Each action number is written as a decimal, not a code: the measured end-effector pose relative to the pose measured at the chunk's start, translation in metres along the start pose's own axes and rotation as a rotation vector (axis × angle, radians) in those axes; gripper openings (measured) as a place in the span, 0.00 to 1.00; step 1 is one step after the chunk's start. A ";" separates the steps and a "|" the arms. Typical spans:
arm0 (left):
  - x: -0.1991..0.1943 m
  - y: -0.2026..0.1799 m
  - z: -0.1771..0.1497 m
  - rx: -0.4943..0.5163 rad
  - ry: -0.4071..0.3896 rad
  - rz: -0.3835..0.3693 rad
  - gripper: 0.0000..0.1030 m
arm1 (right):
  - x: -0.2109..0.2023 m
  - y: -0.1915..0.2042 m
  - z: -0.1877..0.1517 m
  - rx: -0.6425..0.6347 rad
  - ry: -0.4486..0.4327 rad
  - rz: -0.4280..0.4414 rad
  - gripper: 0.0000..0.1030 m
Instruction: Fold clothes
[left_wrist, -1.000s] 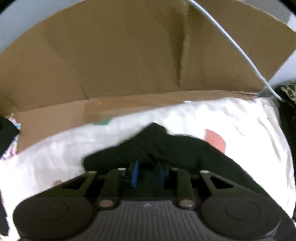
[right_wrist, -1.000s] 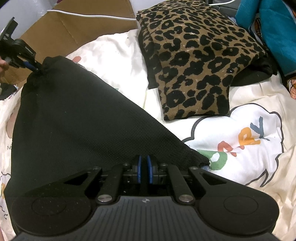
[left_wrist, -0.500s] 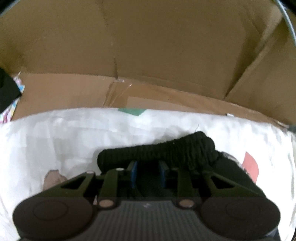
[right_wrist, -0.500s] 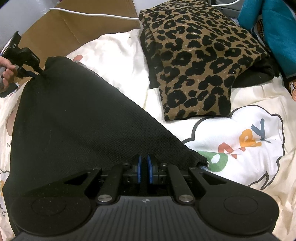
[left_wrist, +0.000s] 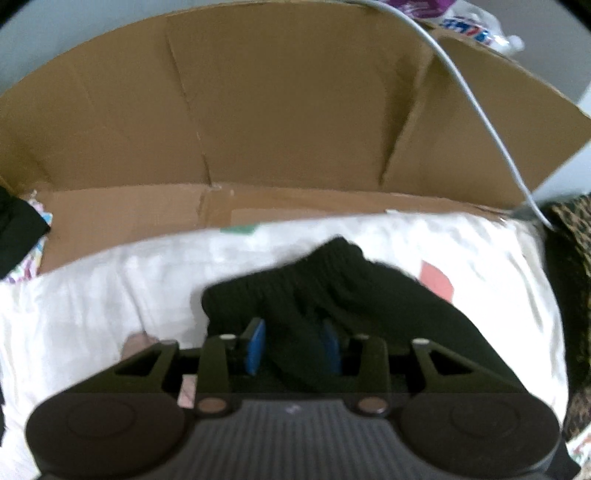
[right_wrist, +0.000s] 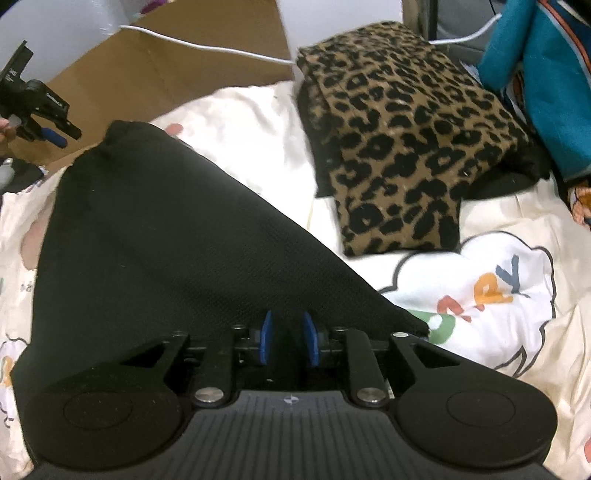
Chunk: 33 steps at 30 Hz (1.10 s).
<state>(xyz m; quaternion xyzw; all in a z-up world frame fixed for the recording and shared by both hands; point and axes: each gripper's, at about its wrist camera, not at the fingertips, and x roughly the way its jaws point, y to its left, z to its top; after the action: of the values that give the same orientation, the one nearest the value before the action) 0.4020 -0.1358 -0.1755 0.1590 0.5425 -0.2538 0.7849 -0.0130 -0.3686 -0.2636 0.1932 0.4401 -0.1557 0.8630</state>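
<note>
A black garment (right_wrist: 166, 240) lies spread flat on the white printed sheet (right_wrist: 491, 332), tapering to a corner at my right gripper. My right gripper (right_wrist: 288, 343) sits over that near edge; its jaws are opening and the blue pads stand apart with the cloth's edge between them, not pinched. In the right wrist view my left gripper (right_wrist: 66, 136) hangs up and to the left of the garment's far corner, clear of it. Its jaws are opening too. In the left wrist view the bunched black garment (left_wrist: 332, 280) shows below and between my left gripper's (left_wrist: 292, 347) parted pads.
A folded leopard-print garment (right_wrist: 399, 140) lies on the sheet at the right, with teal clothing (right_wrist: 546, 74) behind it. Brown cardboard (left_wrist: 277, 110) stands along the far edge of the sheet, and a white cable (left_wrist: 480, 110) runs across it.
The left gripper let go of the garment's far corner and drew back from it; the corner now rests on the sheet. The right gripper's pads have parted, and that hand stayed in place.
</note>
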 end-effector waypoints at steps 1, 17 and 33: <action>-0.002 0.000 -0.006 0.001 0.004 -0.011 0.36 | -0.001 0.002 0.000 -0.002 0.000 0.007 0.26; 0.037 0.018 -0.085 -0.024 -0.008 -0.055 0.32 | 0.004 0.000 -0.006 -0.005 0.076 -0.046 0.29; -0.092 0.046 -0.145 0.023 0.031 -0.056 0.32 | -0.011 0.024 0.012 0.026 0.013 0.052 0.29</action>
<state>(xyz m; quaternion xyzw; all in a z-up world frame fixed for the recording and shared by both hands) 0.2901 -0.0014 -0.1435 0.1568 0.5560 -0.2796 0.7669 -0.0003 -0.3522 -0.2433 0.2166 0.4386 -0.1377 0.8612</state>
